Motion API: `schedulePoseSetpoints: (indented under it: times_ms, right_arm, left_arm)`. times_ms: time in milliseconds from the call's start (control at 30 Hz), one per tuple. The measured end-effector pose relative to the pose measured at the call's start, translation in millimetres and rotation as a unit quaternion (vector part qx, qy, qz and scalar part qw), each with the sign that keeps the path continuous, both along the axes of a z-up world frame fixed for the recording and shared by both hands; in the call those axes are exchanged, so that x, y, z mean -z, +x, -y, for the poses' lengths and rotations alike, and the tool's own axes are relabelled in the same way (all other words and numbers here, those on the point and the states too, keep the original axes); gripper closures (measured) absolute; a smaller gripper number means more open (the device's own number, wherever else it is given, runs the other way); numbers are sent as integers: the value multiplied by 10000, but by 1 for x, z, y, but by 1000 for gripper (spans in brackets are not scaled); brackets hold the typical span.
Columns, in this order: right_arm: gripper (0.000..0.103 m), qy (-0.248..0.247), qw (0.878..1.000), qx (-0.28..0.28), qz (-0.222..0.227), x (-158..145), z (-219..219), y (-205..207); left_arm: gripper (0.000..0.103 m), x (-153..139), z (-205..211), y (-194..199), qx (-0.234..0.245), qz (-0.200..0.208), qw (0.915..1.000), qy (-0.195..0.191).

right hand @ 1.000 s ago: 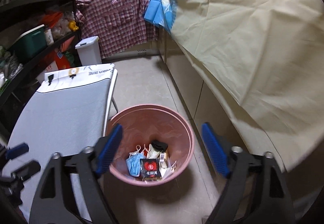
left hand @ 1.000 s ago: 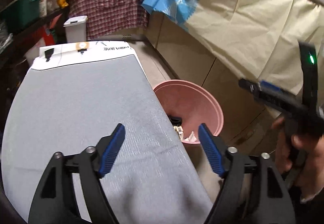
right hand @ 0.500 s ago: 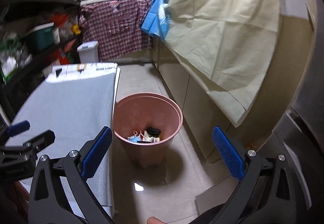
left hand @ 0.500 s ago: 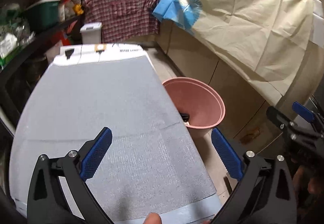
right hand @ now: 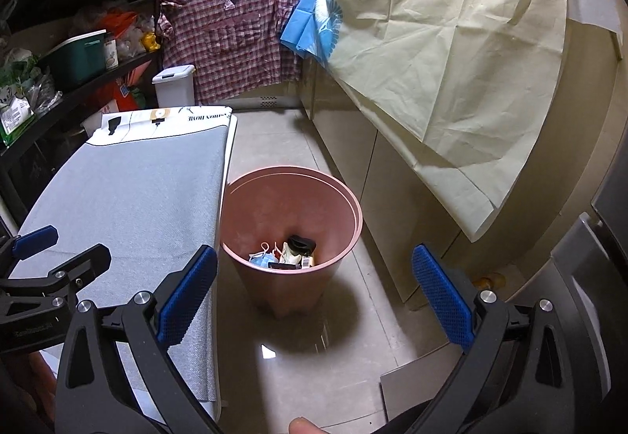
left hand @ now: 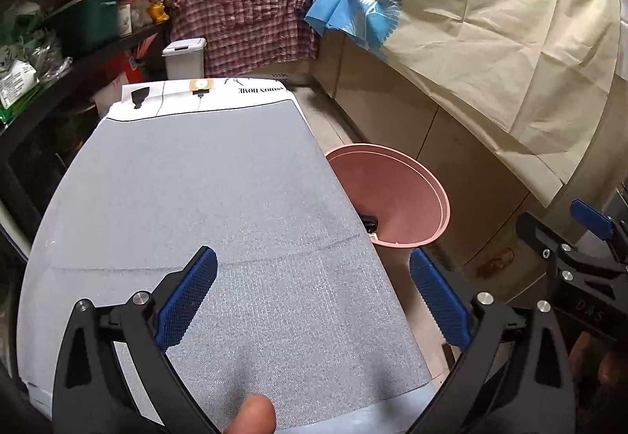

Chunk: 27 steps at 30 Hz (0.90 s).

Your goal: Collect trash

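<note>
Left wrist view
Left gripper [left hand: 312, 296]: black frame with blue, finely knurled pads; the fingers are spread wide and nothing is held between them.
Grey board [left hand: 188, 206]: a long, flat surface covered in woven grey fabric, with a white printed band at 12 o'clock; it is seen beneath the left gripper.
Pink bin [left hand: 396, 198]: a round, smooth plastic tub, tapering downward, seen at 2 o'clock just beside the board's edge; only a sliver of its contents is visible.
Right gripper [left hand: 565, 233]: seen at 3 o'clock, black with a blue pad, its fingers parted.

Right wrist view
Right gripper [right hand: 314, 292]: the same black frame and blue textured pads; the fingers are released wide apart and empty.
Pink bin [right hand: 337, 198]: placed on the tiled floor at 12 o'clock, between the board and the cabinets.
Trash [right hand: 284, 255]: found at the bottom of the bin, a crumpled heap including a blue face mask, white scraps and a black item.
Cream sheet [right hand: 451, 41]: creased cloth draped over the counter at 1 o'clock.
Plaid shirt [right hand: 231, 37]: hung flat over the far counter edge at 11 o'clock.
</note>
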State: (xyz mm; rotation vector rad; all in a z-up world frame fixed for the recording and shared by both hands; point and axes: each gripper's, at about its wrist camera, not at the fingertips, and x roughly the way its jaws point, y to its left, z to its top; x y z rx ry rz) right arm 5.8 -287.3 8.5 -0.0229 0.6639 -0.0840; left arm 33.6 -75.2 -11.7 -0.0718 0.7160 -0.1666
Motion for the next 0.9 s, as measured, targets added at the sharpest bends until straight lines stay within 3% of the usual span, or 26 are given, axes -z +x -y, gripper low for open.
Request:
schedulePoseSetpoints:
  times_ms: [900]
  right_arm:
    - [5,-24,10000,-9,-3,0,-1,0]
  left_arm:
    - [8,5,2,0,70,-86,9999,-38]
